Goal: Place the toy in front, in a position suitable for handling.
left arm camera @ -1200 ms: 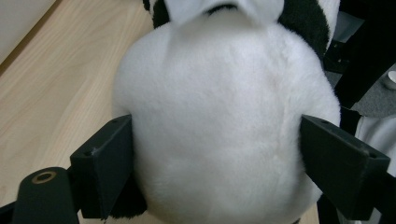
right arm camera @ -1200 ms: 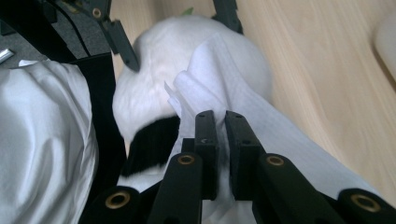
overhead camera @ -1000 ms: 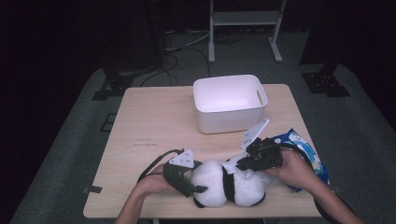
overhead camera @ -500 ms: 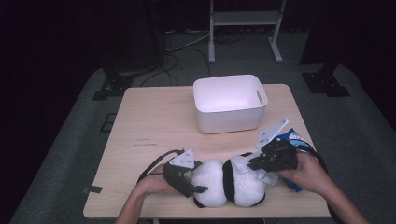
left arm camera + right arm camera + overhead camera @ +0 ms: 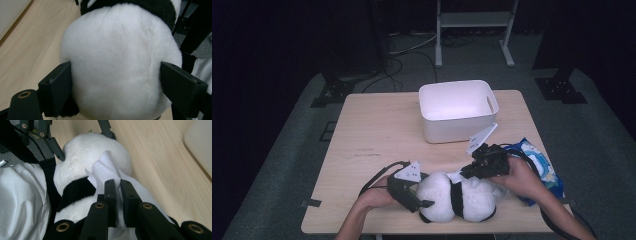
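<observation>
Soft black-and-white plush panda toy (image 5: 457, 199), lower centre on table: squeezed by left gripper (image 5: 115, 82), jaws wide around its round body. Right gripper (image 5: 118, 192) nipping thin white wipe (image 5: 106, 168) tight. Probably light, squashy, best gripped mid-body.

The tabletop (image 5: 377, 135) lies bare from nine o'clock round to eleven o'clock, so a hand could pass freely across its whole left half. At twelve o'clock the white bin (image 5: 458, 111) blocks the far middle, with a narrow open strip of wood on either side of it. The near edge, at six o'clock, is crowded: the plush panda (image 5: 455, 198) sits there, the left hand-held gripper (image 5: 424, 202) straddling its white end and the right hand-held gripper (image 5: 463, 174) pinching a white wipe (image 5: 107, 171) above it. At four o'clock the blue wipes packet (image 5: 539, 167) fills the right corner. Between bin and panda runs a clear band of wood.
</observation>
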`<state>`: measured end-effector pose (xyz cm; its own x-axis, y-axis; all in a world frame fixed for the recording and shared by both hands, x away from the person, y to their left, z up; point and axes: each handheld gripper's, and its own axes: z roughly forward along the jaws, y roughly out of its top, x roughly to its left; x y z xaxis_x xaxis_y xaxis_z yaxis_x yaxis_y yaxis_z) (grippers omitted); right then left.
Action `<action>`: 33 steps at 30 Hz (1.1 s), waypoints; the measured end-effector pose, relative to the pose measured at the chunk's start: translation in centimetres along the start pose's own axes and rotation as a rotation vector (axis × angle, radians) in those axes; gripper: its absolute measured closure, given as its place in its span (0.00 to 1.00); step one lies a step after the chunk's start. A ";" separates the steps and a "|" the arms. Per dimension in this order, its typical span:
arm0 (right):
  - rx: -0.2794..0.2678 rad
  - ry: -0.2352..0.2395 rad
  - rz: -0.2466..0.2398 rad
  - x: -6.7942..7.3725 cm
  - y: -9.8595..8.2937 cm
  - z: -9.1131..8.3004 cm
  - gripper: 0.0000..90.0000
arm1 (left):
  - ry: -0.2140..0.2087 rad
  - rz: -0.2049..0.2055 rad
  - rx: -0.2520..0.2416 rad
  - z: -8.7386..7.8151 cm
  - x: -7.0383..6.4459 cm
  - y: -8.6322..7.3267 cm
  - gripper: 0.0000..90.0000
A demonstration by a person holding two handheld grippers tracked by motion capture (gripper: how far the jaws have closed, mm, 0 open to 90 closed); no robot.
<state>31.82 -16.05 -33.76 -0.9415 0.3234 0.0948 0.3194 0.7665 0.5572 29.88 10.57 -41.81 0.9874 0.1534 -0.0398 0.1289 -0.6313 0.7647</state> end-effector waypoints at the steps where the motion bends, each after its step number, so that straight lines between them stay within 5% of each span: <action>1: 0.005 0.004 0.000 0.1 0.2 0.3 0.93 | -0.002 -0.003 -0.001 0.0 0.1 0.0 0.15; 15: -0.023 0.059 -0.009 1.0 -0.9 1.1 0.93 | -0.021 -0.072 -0.045 -0.4 0.8 0.0 0.06; 20: -0.001 0.071 -0.021 1.1 -0.6 1.2 0.93 | -0.067 -0.116 -0.031 0.6 1.1 -0.6 0.04; 26: 0.004 0.067 -0.016 0.8 -0.2 1.5 0.93 | -0.028 -0.091 -0.042 0.4 0.9 -0.7 0.33; 33: -0.008 0.076 0.003 0.1 0.2 1.6 0.93 | 0.043 -0.049 -0.048 0.2 0.9 -0.3 0.44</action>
<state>31.94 -14.98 -35.01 -0.9461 0.2824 0.1584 0.3215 0.7611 0.5633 30.71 10.74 -42.23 0.9748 0.2170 -0.0512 0.1719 -0.5853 0.7924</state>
